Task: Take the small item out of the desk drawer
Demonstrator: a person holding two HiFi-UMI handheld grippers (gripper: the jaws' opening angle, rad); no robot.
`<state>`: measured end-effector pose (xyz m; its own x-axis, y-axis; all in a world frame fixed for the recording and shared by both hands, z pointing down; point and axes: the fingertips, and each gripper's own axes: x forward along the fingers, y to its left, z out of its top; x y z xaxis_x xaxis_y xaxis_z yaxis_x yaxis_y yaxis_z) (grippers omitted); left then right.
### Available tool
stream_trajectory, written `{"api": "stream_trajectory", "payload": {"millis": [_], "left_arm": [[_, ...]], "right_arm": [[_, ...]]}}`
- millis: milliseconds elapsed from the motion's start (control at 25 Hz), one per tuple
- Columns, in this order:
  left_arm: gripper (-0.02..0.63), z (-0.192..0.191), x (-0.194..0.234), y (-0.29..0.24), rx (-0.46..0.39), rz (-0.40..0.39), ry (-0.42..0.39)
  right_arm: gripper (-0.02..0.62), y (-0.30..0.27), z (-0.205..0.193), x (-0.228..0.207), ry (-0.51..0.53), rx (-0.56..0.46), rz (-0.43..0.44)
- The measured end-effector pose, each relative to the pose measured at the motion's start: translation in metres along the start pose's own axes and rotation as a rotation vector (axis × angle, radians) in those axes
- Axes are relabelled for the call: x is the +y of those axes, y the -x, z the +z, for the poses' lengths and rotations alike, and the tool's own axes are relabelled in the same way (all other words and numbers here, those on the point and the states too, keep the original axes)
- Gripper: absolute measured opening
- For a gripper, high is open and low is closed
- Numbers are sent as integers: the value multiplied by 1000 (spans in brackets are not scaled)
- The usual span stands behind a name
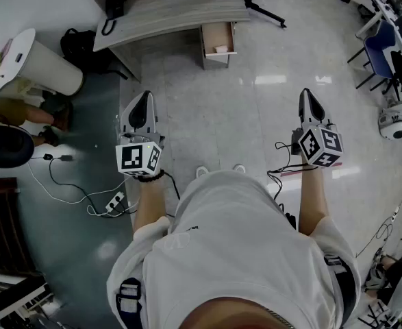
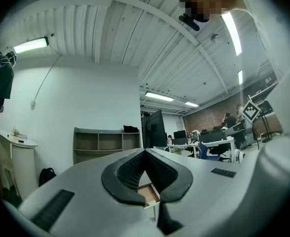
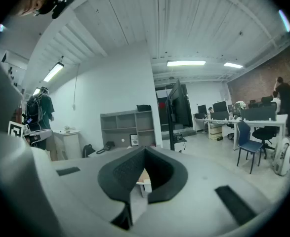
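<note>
Across the tiled floor, the grey desk (image 1: 161, 14) stands with its drawer (image 1: 218, 38) pulled open. A small pale item (image 1: 221, 49) lies inside it. Both grippers are held level in front of the person, well short of the desk. My left gripper (image 1: 143, 99) has its jaws together and holds nothing; in the left gripper view (image 2: 145, 152) the wooden drawer (image 2: 147, 193) shows in the gap below the tips. My right gripper (image 1: 305, 94) is shut and empty too, and in the right gripper view (image 3: 145, 150) it points at the drawer (image 3: 143, 178).
A black telephone (image 1: 111, 9) sits on the desk's left end. A white round stand (image 1: 42, 64) and a black backpack (image 1: 77, 44) are at the left. Cables and a power strip (image 1: 115, 201) lie on the floor. A blue chair (image 1: 391, 55) and a white dome unit (image 1: 394, 123) stand at the right.
</note>
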<state>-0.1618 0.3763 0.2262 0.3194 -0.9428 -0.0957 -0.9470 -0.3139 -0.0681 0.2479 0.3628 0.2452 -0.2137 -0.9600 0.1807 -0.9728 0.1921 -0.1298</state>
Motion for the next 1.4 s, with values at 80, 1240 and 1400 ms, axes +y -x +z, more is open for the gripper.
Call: {"api": "stream_trajectory", "payload": {"millis": [80,1240,1400], "left_arm": [[-2,-1,-1,0,-2,0,1],[-2,-32,65,17,17,-64,84],[-2,-42,72,17,25,-70,104]], "right_arm": [[0,-1,0,1,2,-1,0],[0,-6,-3,64,57,20,-81],[0,-10,-16,76,65,43,-80]]}}
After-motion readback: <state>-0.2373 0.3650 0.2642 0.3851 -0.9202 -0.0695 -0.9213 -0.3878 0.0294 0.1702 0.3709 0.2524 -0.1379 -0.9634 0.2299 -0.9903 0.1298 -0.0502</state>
